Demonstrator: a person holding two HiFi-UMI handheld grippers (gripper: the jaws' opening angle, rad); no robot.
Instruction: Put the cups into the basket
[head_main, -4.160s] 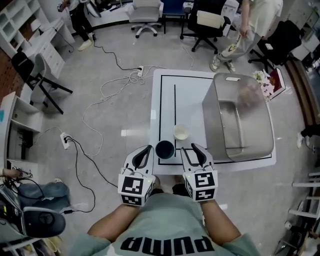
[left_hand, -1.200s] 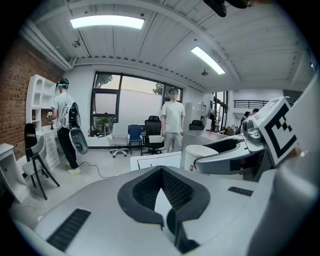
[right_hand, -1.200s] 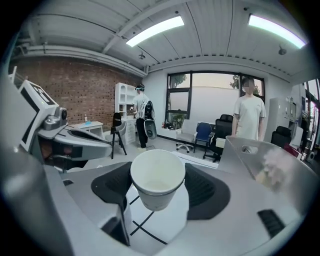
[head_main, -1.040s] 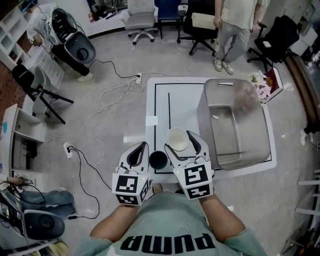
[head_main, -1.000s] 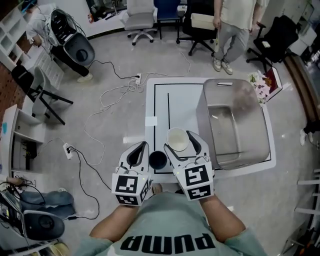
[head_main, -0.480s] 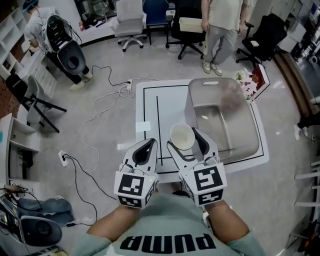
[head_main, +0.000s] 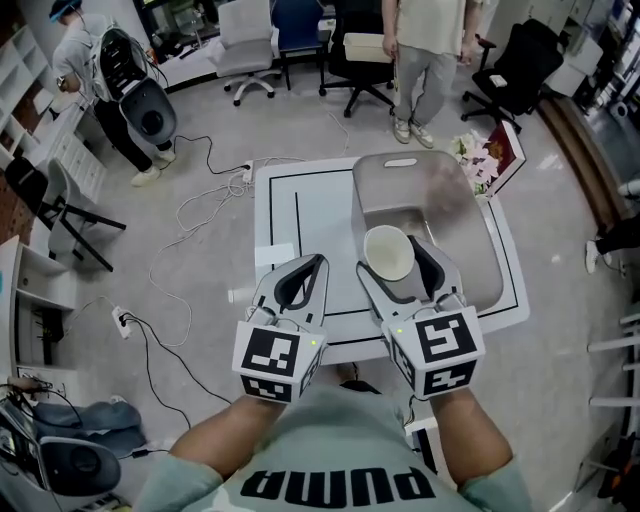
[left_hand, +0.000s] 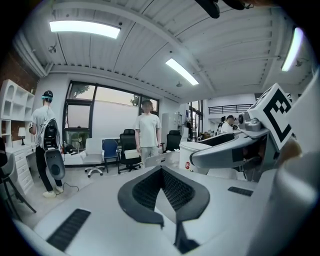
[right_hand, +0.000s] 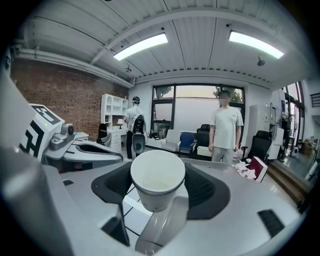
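holding a white paper cup (right_hand: 157, 175) mouth up, our right tongs (head_main: 392, 262) are clamped on its sides, above the near edge of the grey basket (head_main: 455, 195). our left tongs (head_main: 312, 268) hang beside them over the white tabletop (head_main: 320, 220), jaws drawn together on nothing. we judge this the carry step. next we'd reach further over the basket, lower, and loosen the grip. we count one cup in view and one basket, with nothing showing inside it.

Office-type lab / workroom.
Swivel chairs (head_main: 243, 42), white shelves (right_hand: 111, 119), brick wall (right_hand: 57, 92), ceiling strip lights (right_hand: 140, 46), loose cables (head_main: 200, 205) on grey floor, white table (head_main: 320, 215) w/ black marked lines, ppl standing about.
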